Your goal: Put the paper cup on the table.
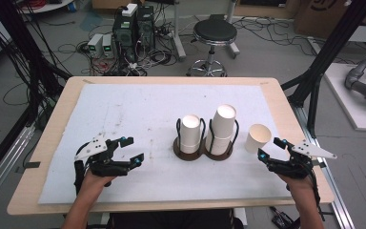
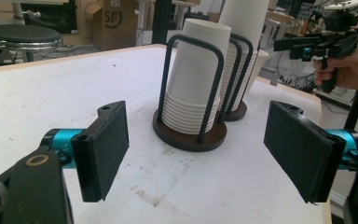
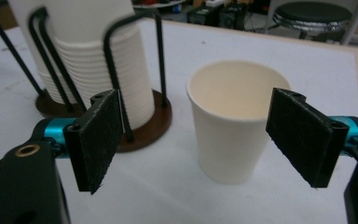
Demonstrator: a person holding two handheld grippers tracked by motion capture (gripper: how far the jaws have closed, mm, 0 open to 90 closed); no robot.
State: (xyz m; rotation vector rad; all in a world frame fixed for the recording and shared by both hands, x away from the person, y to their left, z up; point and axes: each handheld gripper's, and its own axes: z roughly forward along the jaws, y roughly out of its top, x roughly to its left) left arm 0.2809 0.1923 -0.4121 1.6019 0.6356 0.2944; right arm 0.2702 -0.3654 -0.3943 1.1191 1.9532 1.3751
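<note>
1. High view: I see my right hand-held gripper (image 1: 272,149) spread wide, just short of the single paper cup (image 1: 258,138), which stands upright on the counter (image 1: 124,114) just beside the cup holder (image 1: 203,149) with its two stacks. My left hand-held gripper (image 1: 132,150) is also spread and holds nothing, well apart from the holder. The risk I judge here: the cup sits near the counter's right edge, so a sideways nudge could send it over.

2. Left gripper view: the nearer stack of cups (image 2: 193,79) stands inside its black wire loops. If I move this side in carelessly, a jaw could hook a wire and drag the whole holder.

3. Right gripper view: the cup (image 3: 235,116) stands ahead between the open jaws, untouched. Closing too hard would likely crumple the thin wall; closing off-centre could tip it. The left jaw is close to the holder's wire (image 3: 116,70) and could snag it.
</note>
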